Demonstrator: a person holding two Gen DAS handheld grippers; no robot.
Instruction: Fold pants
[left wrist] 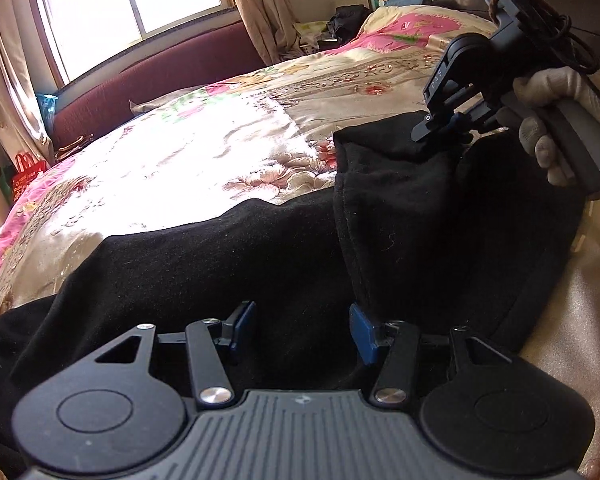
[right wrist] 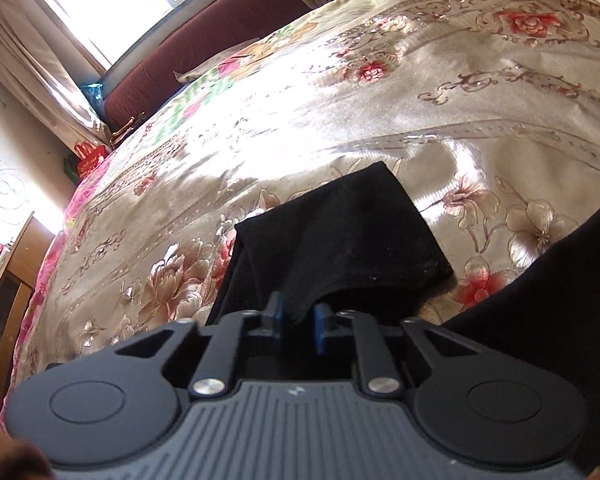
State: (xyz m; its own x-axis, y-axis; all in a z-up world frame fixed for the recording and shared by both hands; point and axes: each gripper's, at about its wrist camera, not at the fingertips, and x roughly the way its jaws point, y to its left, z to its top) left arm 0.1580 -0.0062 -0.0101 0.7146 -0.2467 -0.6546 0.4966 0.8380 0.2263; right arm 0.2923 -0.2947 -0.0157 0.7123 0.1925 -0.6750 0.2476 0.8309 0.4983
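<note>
Left wrist view: my left gripper (left wrist: 302,328), jaws wide, rests empty on the black pants (left wrist: 220,264) spread along the bed's (left wrist: 220,128) near edge. Right wrist view: my right gripper (right wrist: 298,316) pinches a pant hem (right wrist: 340,232); mid-fold, next I lay it flat.

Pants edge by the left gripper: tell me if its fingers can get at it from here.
Probably yes. The left gripper is open over the black pants, and the folded edge runs down right beside one finger, with nothing between them.
</note>
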